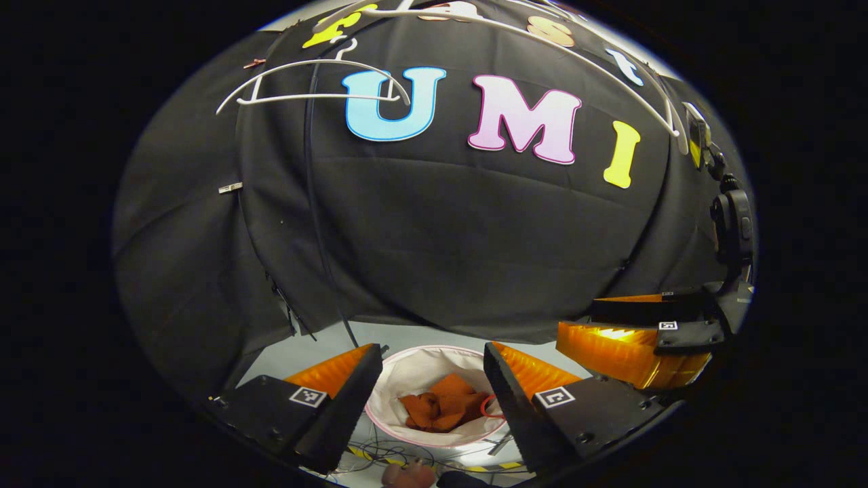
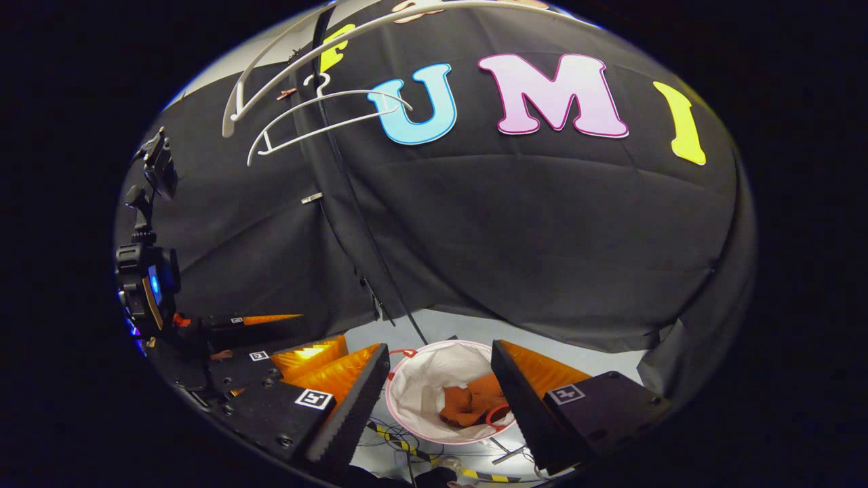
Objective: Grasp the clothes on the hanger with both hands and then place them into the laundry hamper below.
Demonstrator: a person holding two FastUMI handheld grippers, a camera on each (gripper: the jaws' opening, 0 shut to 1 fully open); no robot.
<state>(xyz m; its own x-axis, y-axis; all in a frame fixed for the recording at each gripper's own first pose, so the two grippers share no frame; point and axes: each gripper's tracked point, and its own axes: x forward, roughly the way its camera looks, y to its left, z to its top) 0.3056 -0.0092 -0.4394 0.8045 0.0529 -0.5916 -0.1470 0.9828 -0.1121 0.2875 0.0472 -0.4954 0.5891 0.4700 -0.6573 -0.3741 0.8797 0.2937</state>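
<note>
Jaws of left gripper and right gripper gape wide, empty; clothes lie in hamper.

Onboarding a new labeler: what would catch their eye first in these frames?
Probably the orange clothes bunched at the bottom of the white laundry hamper, framed between the open fingers of the left hand-held gripper. Next, the bare white hanger high on the black booth wall, upper left.
</note>
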